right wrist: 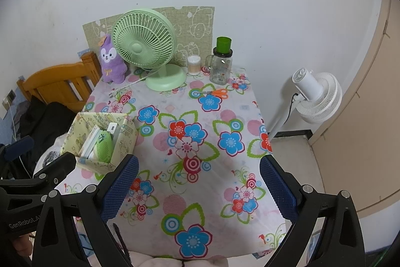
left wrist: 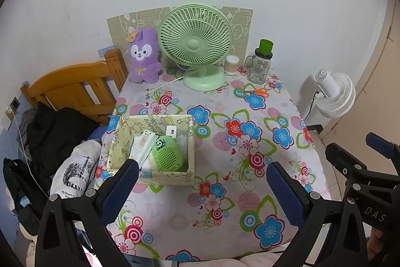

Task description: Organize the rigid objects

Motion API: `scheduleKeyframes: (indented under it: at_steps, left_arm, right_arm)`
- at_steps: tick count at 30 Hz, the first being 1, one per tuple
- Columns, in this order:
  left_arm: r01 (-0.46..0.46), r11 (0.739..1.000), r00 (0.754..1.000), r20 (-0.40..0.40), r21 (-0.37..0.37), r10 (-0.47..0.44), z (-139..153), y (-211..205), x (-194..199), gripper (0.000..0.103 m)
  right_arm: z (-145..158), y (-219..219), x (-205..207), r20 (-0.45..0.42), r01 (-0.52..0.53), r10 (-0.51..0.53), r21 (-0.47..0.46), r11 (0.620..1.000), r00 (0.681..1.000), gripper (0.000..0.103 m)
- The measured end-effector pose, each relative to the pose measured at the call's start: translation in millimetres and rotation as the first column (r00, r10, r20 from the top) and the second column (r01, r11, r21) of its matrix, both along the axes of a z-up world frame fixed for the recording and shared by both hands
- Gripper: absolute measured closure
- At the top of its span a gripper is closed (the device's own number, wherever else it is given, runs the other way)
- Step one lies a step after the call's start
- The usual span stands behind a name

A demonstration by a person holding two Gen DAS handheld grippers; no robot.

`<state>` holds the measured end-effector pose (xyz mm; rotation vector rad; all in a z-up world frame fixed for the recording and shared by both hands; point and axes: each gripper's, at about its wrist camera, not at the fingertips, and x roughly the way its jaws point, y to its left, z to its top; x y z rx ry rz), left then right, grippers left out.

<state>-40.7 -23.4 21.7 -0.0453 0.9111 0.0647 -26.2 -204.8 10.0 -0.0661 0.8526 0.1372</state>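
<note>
Both jaws stand wide apart and hold nothing: we note the left gripper (left wrist: 202, 182) and the right gripper (right wrist: 198, 179) poised above the near edge of the table (left wrist: 287, 167), pads clear of the floral cloth.

Taking the yellow box (left wrist: 172, 175) as landmark, we find a green speaker (left wrist: 166, 153), a white charger (left wrist: 171, 130) and flat white packets already inside it. The orange scissors (right wrist: 216, 93) lie loose on the cloth, well beyond the box and to its right, just in front of the glass jar (right wrist: 221, 66) and right of the green fan (right wrist: 150, 46).

We judge the scissors the next rigid item. Their long axis runs left to right across our view, handles rightward, blades leftward. They lie forward of both grippers; the right sits nearer.
</note>
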Motion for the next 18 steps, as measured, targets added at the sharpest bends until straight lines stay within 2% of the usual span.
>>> scheduleKeyframes:
  at_steps: [18]
  left_arm:
    - [0.019,1.000,1.000,0.006,0.016,-0.019,-1.2,6.0,0.9,0.000]
  right_arm:
    - [-3.3,3.0,-1.1,0.002,0.001,-0.001,0.002,1.000,1.000,0.004]
